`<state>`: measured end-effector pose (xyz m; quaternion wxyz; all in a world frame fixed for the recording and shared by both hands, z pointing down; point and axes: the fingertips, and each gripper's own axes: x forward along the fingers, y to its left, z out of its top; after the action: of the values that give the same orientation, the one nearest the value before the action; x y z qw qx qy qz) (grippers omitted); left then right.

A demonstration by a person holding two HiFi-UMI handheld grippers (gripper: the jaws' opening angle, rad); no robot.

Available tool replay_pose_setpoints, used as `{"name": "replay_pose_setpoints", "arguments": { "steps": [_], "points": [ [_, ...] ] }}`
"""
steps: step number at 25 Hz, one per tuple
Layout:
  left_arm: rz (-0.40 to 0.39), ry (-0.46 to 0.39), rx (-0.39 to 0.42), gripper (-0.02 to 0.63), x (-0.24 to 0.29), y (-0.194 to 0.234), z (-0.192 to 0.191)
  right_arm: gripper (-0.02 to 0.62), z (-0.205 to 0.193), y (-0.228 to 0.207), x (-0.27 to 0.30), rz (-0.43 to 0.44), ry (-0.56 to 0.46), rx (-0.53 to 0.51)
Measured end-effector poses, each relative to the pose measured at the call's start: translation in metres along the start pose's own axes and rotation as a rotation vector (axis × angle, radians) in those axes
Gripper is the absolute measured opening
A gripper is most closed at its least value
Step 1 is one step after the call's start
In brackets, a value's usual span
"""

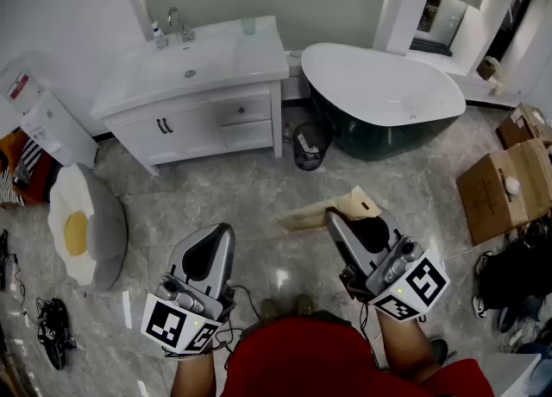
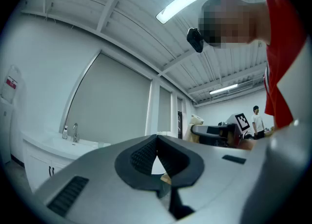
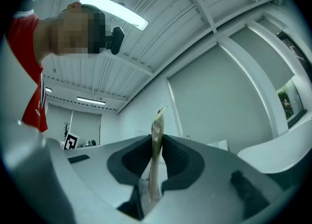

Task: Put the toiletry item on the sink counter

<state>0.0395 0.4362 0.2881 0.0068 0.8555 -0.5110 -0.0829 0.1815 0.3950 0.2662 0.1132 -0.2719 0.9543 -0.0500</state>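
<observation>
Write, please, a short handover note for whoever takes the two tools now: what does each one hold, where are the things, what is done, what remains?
The left tool is shut and empty.
The right tool is shut on a thin tan packet, held edge-on with its top sticking out past the jaws.
The sink counter is across the floor, ahead and to the left, with the faucet at its back.
Done: the packet is in the grip.
Left: carry it over, set it on a bare part of the counter, release.
</observation>
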Motion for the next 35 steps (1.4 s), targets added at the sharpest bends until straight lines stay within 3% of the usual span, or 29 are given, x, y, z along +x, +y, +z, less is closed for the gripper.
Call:
{"name": "replay_pose_setpoints", "arguments": {
  "steps": [13,23,35],
  "points": [
    [0.012,-0.002,-0.006,0.017,0.004,-0.002,-0.007,0.074,-0.001,-0.009,-0.005,0.004,-0.023,0.046],
    [0.042,-0.025,0.027,0.017,0.028,-0.009,-0.001,0.074,0.003,-0.032,-0.009,0.012,0.004,-0.035],
    [0.076,-0.029,0.035,0.017,0.067,-0.005,-0.002,0.074,0.006,-0.073,0.006,0.059,-0.004,-0.037]
  ]
}}
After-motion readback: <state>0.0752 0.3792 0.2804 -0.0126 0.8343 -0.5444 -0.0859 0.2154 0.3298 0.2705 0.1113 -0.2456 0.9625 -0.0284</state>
